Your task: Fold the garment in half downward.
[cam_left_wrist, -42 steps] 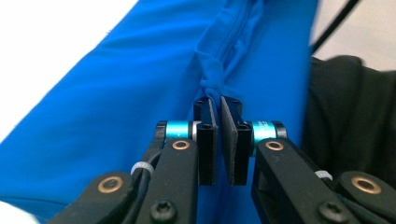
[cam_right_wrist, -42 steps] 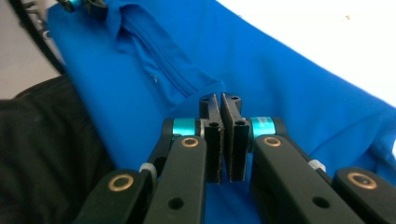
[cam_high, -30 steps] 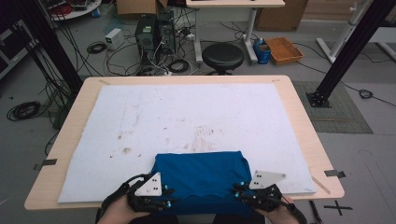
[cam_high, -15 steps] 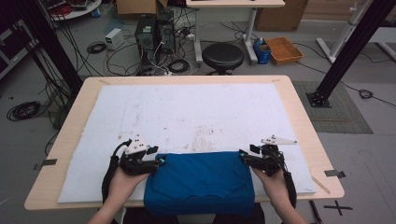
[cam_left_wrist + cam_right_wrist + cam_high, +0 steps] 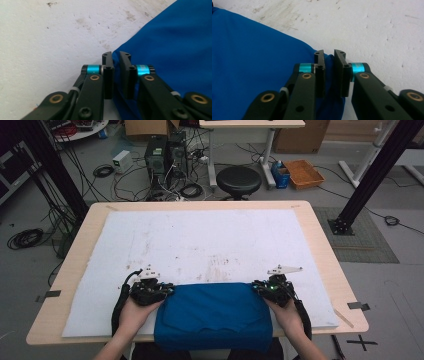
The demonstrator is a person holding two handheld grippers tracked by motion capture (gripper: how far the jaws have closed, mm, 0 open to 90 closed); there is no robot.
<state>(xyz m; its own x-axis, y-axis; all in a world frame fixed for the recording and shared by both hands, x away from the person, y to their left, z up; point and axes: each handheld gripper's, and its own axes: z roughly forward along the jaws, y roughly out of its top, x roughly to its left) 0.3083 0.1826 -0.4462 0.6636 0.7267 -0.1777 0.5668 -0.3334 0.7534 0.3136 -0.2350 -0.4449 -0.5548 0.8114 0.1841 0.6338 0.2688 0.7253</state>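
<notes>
A blue cloth (image 5: 212,315) lies on the white mat (image 5: 210,245) at the table's near edge and hangs a little over it. My left gripper (image 5: 167,290) pinches the cloth's far left corner; in the left gripper view the cloth (image 5: 170,45) runs up between the nearly closed jaws of that gripper (image 5: 116,56). My right gripper (image 5: 257,287) holds the far right corner; in the right gripper view blue fabric (image 5: 257,55) bunches between the jaws of that gripper (image 5: 329,56). A hand grips each tool from below.
The stained white mat covers most of the wooden table (image 5: 320,235). Beyond the table's far edge stand a black stool (image 5: 238,180), computer towers (image 5: 165,155) with cables, and an orange tray (image 5: 303,172) on the floor. A black frame post (image 5: 360,185) rises at right.
Both grippers have moved away from me onto the mat, drawing the cloth's far edge forward and spreading it wider. The hands now show more fully.
</notes>
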